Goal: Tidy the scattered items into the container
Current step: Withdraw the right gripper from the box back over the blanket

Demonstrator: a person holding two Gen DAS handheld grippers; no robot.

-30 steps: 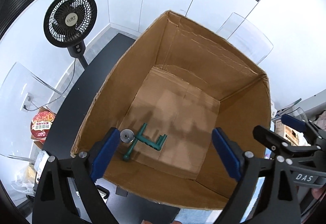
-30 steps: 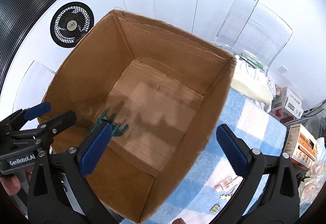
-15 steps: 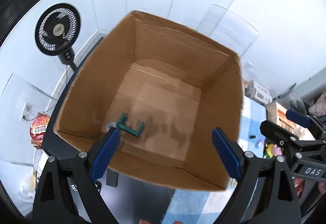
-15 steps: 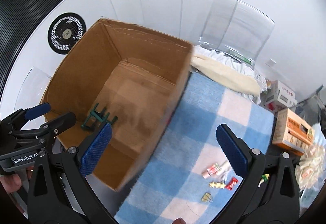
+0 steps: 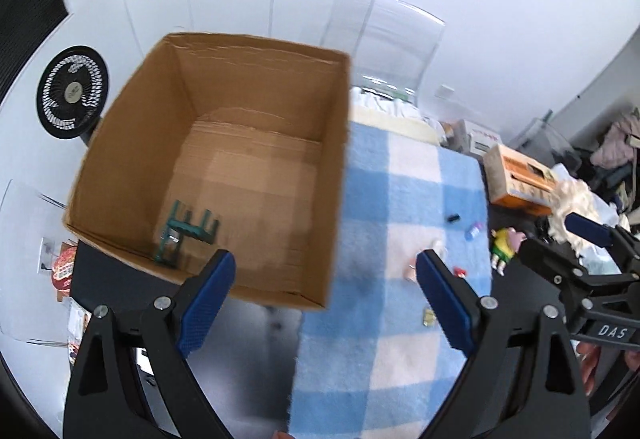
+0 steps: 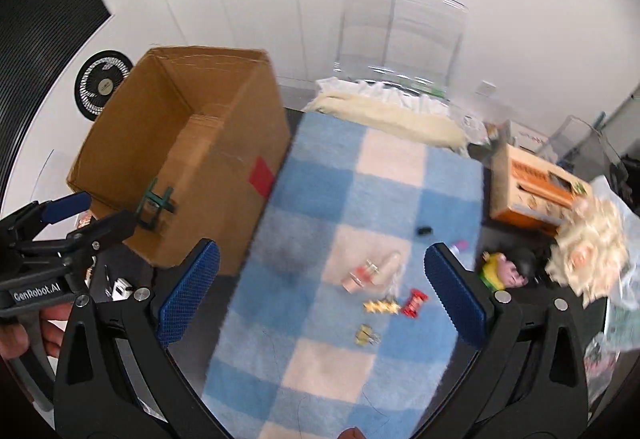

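From the left wrist view, the left gripper (image 5: 325,293) has its black jaws with blue pads spread wide and nothing between them. It hangs over the near right corner of the open brown cardboard box (image 5: 132,143), which stands on the dark table (image 5: 256,351) just beside the left edge of the blue and white checked blanket (image 5: 384,199). A dark green plastic frame toy (image 5: 188,231) lies on the box floor near its near left corner. Small scattered items sit on the blanket toward its right edge, among them a small black piece (image 5: 453,217). The right gripper (image 5: 576,243) shows at the right side.

From the right wrist view, the right gripper (image 6: 322,289) also stands wide and empty, above the blanket. Between its pads lie a pink and white tube-shaped item (image 6: 370,271), a small red wrapped item (image 6: 415,303) and a yellow star-shaped strip (image 6: 381,306). A yellow and pink toy figure (image 6: 502,271) lies by the blanket's right edge. The box stands to the left, with the green frame inside.
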